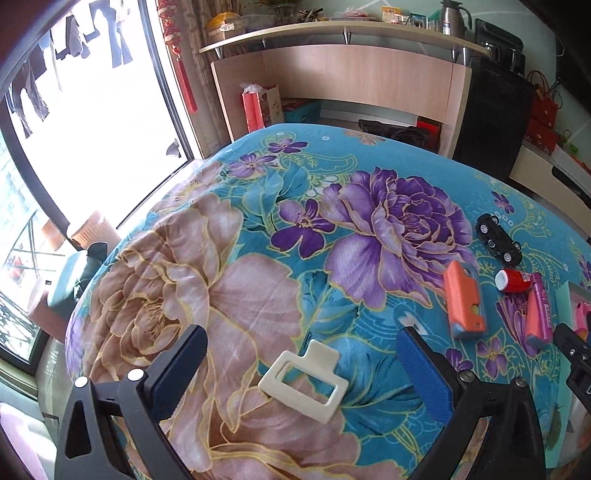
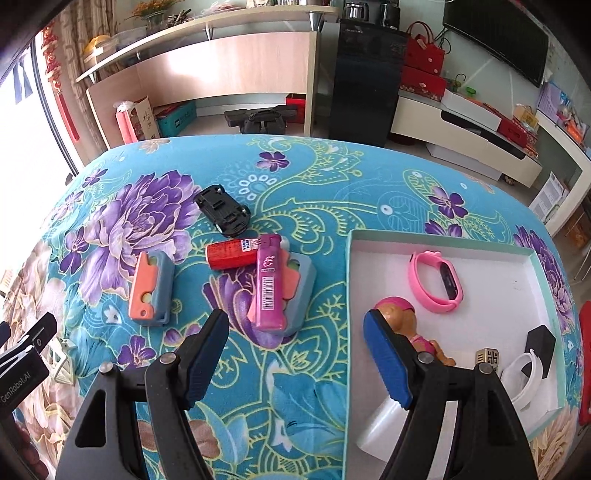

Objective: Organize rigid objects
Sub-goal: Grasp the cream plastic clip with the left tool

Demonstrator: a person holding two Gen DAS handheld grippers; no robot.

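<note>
The shallow box (image 2: 546, 280) holds a pink wristband (image 2: 424, 291), toy figure (image 2: 400, 314) and white band (image 2: 526, 384); both grippers' jaws are spread.

Home living room, floral bedspread (image 1: 258, 258), television (image 2: 498, 33), hanging laundry (image 1: 74, 33)

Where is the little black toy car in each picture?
Left wrist view: the car lies upside down at the far right, beyond the red can.
Right wrist view: the car lies upper left of centre, just beyond the same can.
Shared landmark: the big purple flower to the car's left.
</note>
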